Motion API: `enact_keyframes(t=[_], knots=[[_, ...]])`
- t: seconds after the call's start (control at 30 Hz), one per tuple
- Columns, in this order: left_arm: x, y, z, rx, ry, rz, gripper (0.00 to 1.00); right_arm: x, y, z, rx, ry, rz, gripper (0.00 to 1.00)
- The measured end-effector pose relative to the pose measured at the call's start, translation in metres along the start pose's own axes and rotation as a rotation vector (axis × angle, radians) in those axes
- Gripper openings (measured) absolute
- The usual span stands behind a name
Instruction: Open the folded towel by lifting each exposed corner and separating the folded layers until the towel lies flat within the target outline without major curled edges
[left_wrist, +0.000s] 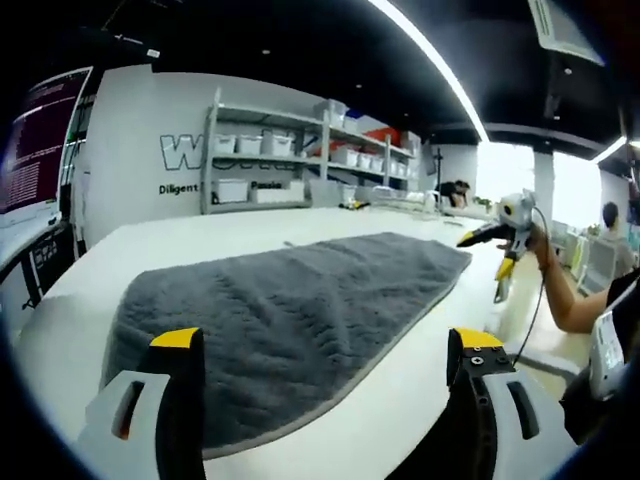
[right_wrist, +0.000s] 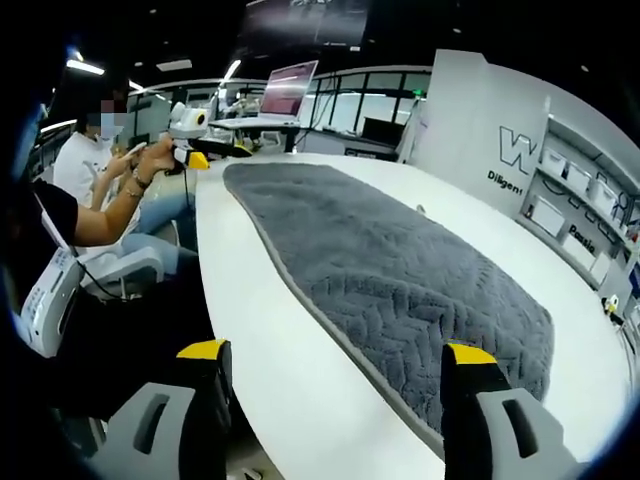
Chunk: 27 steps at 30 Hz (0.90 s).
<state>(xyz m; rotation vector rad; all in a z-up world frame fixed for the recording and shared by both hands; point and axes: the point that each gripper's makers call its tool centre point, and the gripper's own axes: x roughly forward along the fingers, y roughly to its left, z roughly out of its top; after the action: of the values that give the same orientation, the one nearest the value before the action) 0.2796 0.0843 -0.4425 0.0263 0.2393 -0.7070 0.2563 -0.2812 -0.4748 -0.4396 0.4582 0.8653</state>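
- The grey towel (left_wrist: 290, 325) lies stretched long on the white table (left_wrist: 200, 240). In the left gripper view it runs from 7 o'clock up toward 2 o'clock; in the right gripper view (right_wrist: 400, 270) it runs from 11 o'clock down to 4 o'clock.
- It looks thick and plush, with a raised herringbone pile and a thin sewn border. Its corners are rounded.
- No outline can be made out on the table.
- My judgement: it is soft, limp and light, and will drape and sag as soon as a corner comes up. The pile should give the jaws good bite, but the smooth table may let the whole piece slide.
- Best hold: pinch the bound edge at a rounded corner, taking the top layer alone if a fold remains.
- The left gripper (left_wrist: 325, 345) is spread wide and holds nothing, its yellow-tipped jaws over the near end of the towel.
- The right gripper (right_wrist: 335, 355) also gapes, holding nothing, straddling the towel's border at 6 o'clock.
- Each gripper appears far off in the other's view, held out beyond the towel's far end.
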Motion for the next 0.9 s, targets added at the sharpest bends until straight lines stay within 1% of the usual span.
enact_keyframes(t=[0.03, 0.1, 0.13, 0.17, 0.2, 0.27, 0.3, 0.37, 0.47, 0.53, 0.63, 0.7, 0.77, 0.83, 0.87, 0.9], knots=[[0.000, -0.004, -0.002, 0.004, 0.007, -0.005, 0.99, 0.000, -0.002, -0.002, 0.007, 0.002, -0.007, 0.83], [0.000, -0.007, -0.005, 0.010, 0.023, -0.011, 0.99, 0.000, -0.008, -0.004, 0.019, 0.003, -0.027, 0.76], [0.000, -0.007, -0.006, 0.010, 0.027, -0.013, 0.99, 0.000, -0.010, -0.005, 0.026, 0.001, -0.037, 0.71], [0.000, -0.008, -0.006, 0.009, 0.029, -0.014, 0.99, 0.000, -0.013, -0.006, 0.044, -0.004, -0.049, 0.63], [0.000, -0.009, -0.007, 0.008, 0.028, -0.017, 0.99, -0.001, -0.017, -0.008, 0.056, -0.002, -0.061, 0.56], [0.000, -0.010, -0.006, 0.007, 0.023, -0.017, 0.99, -0.001, -0.022, -0.008, 0.070, -0.024, -0.062, 0.44], [-0.001, -0.010, -0.006, 0.007, 0.023, -0.016, 0.99, -0.001, -0.024, -0.009, 0.087, -0.029, -0.059, 0.39], [-0.002, -0.012, -0.005, 0.008, 0.019, -0.020, 0.99, -0.001, -0.031, -0.012, 0.094, -0.032, -0.075, 0.30], [-0.002, -0.013, -0.005, 0.005, 0.020, -0.021, 0.99, -0.003, -0.044, -0.019, 0.121, -0.015, -0.126, 0.20], [-0.003, -0.012, -0.006, 0.012, 0.026, -0.019, 0.99, -0.005, -0.054, -0.022, 0.167, -0.015, -0.159, 0.14], [-0.002, -0.012, -0.007, 0.013, 0.032, -0.018, 0.99, -0.006, -0.063, -0.024, 0.178, -0.019, -0.173, 0.05], [-0.002, -0.011, -0.008, 0.012, 0.034, -0.018, 0.99, -0.007, -0.068, -0.030, 0.176, 0.005, -0.185, 0.00], [-0.002, -0.011, -0.009, 0.010, 0.039, -0.021, 0.98, -0.006, -0.069, -0.037, 0.162, 0.039, -0.187, 0.00], [-0.002, -0.011, -0.009, 0.010, 0.044, -0.022, 0.98, -0.004, -0.067, -0.045, 0.154, 0.078, -0.166, 0.00], [-0.002, -0.011, -0.010, 0.009, 0.046, -0.024, 0.98, -0.003, -0.066, -0.047, 0.152, 0.083, -0.161, 0.00], [-0.002, -0.011, -0.010, 0.009, 0.047, -0.024, 0.98, -0.004, -0.066, -0.046, 0.155, 0.073, -0.159, 0.00]])
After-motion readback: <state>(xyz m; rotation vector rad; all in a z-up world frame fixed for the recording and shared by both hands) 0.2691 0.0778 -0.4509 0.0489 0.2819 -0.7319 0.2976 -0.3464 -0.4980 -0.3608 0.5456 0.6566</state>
